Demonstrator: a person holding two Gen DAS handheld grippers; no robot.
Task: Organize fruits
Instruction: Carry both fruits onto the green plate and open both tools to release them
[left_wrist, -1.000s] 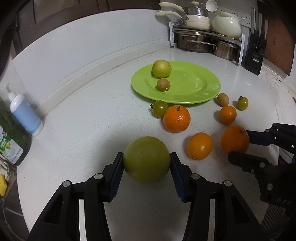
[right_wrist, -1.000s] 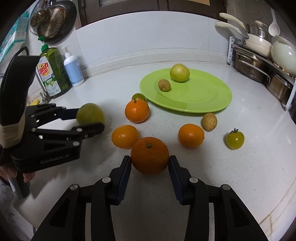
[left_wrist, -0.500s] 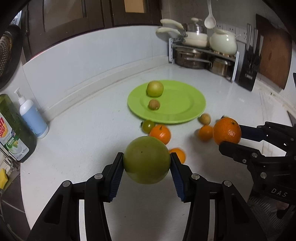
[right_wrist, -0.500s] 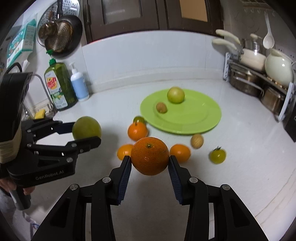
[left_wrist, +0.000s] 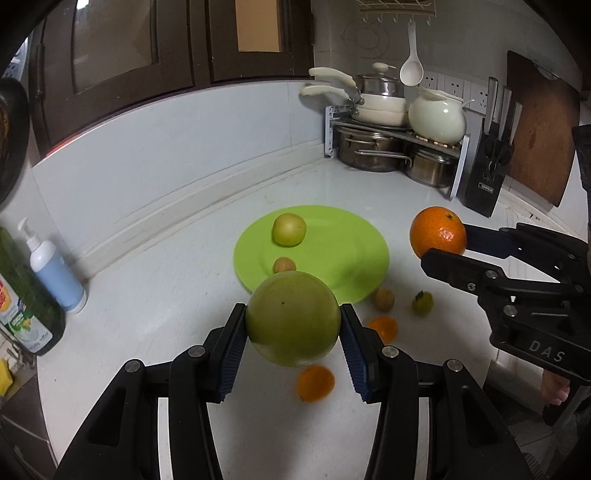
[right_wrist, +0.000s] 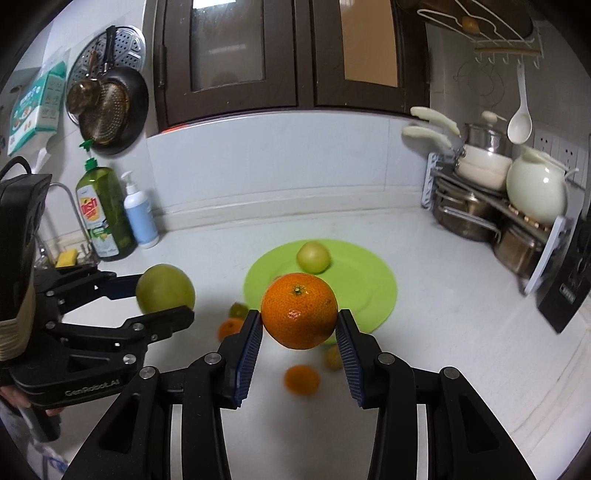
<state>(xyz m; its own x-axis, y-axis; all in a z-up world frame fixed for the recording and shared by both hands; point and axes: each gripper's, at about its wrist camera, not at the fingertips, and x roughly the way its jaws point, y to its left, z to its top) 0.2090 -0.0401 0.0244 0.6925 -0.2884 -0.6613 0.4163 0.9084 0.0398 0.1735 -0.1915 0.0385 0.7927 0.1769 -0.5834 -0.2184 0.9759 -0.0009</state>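
Green plate (left_wrist: 354, 236) at centre frame on the white bench (left_wrist: 166, 295), carrying only a pale yellow-green fruit (left_wrist: 289, 229) and a small brown fruit (left_wrist: 284, 264). Left gripper (left_wrist: 293, 325) raised clear of the bench, jaws closed snugly on a large green fruit (left_wrist: 293, 319) at lower centre of the left view. Right gripper (right_wrist: 299, 326) likewise aloft, jaws clamped on a big orange (right_wrist: 299, 311), plate just behind it in frame. Loose on the bench below the plate: two small oranges (left_wrist: 316, 383), a brownish fruit (left_wrist: 384, 299), a small green tomato (left_wrist: 423, 302), possibly one more, blurred. Judged well short of half done: two fruits placed, two in transit, several left to collect.
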